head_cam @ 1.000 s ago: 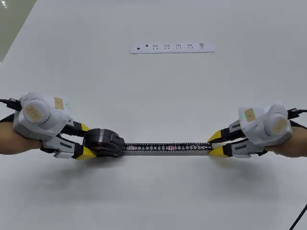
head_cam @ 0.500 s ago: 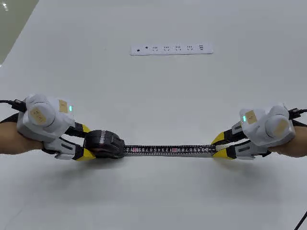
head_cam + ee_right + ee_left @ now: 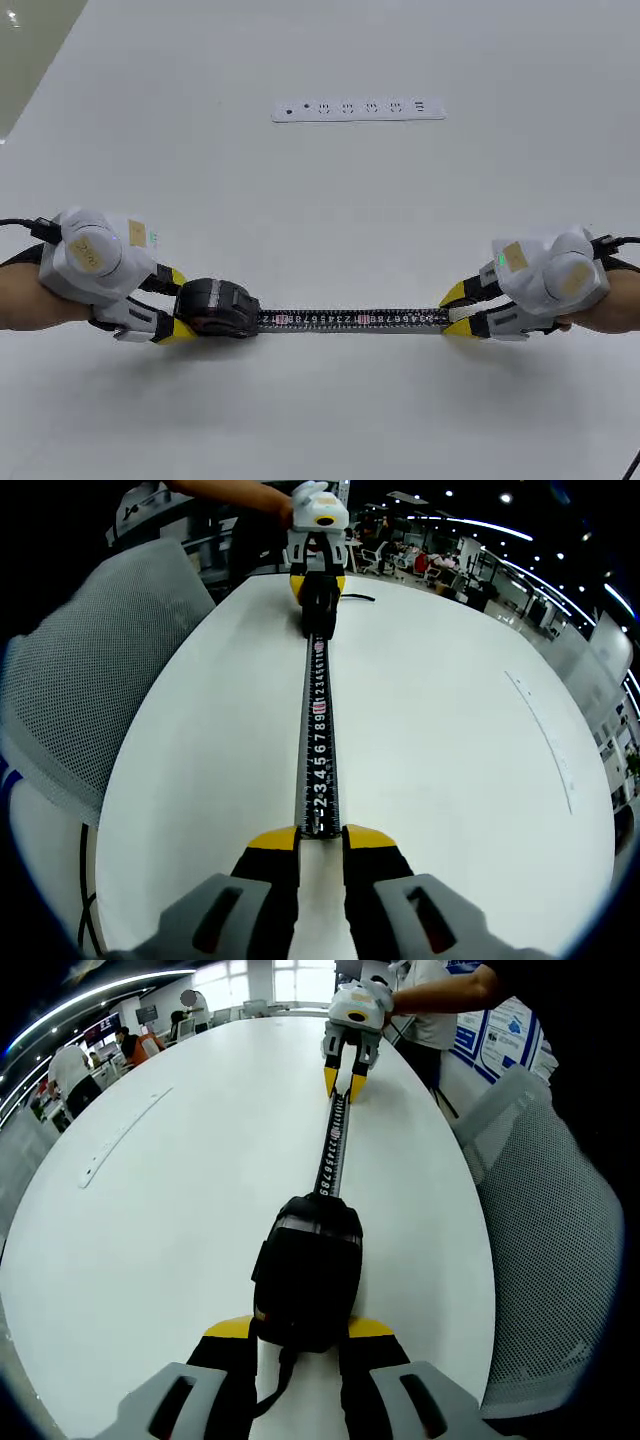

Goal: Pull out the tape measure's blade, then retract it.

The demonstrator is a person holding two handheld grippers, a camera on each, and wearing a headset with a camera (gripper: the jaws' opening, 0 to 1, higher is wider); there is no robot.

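Clamping the tape measure [image 3: 218, 306] in my left gripper [image 3: 178, 302]; its blade [image 3: 350, 318] runs flat to my right gripper [image 3: 453, 311], which pinches the tip. Both are level and facing each other.

Black tape measure [image 3: 218, 306], black blade [image 3: 350, 318] with white numerals, yellow-tipped left claw [image 3: 178, 302] and right claw [image 3: 456, 311], white table [image 3: 330, 200].

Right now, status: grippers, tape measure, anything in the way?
Left gripper shut on tape measure. Right gripper shut on the end of the blade, drawn out flat along the table. Power strip lies well beyond, off the line.
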